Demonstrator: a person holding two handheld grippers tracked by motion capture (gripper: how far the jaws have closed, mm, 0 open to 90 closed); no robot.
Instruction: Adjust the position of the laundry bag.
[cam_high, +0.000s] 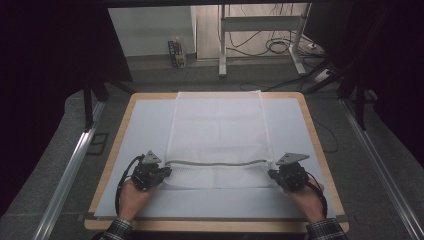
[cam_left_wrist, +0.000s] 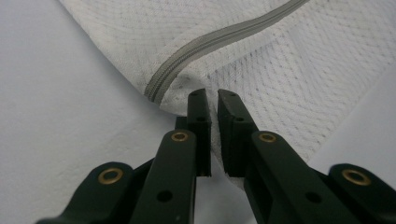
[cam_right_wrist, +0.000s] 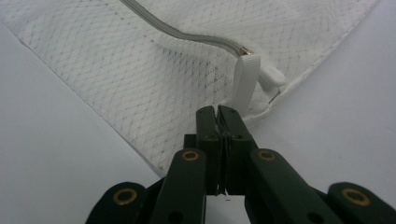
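The left gripper sits at the near left corner of a white mesh laundry bag, which lies flat along the middle of a pale mat on the wooden table. In the left gripper view its jaws stand narrowly together, pinched on the bag's corner edge, though the fabric between the pads is mostly hidden by the jaws themselves. The person's left hand is partly covered by the gripper body, and the sleeve is cut off at the bottom edge.

The bag is fine white netting, semi-sheer, with a grey zipper running across it near the front; the near strip looks folded over or slightly raised. Its far end reaches the table's back edge.

The right gripper holds the near right corner, jaws tightly together on the mesh. In the right gripper view a white zipper pull hangs just beyond the jaw tips. The right hand lies behind it.
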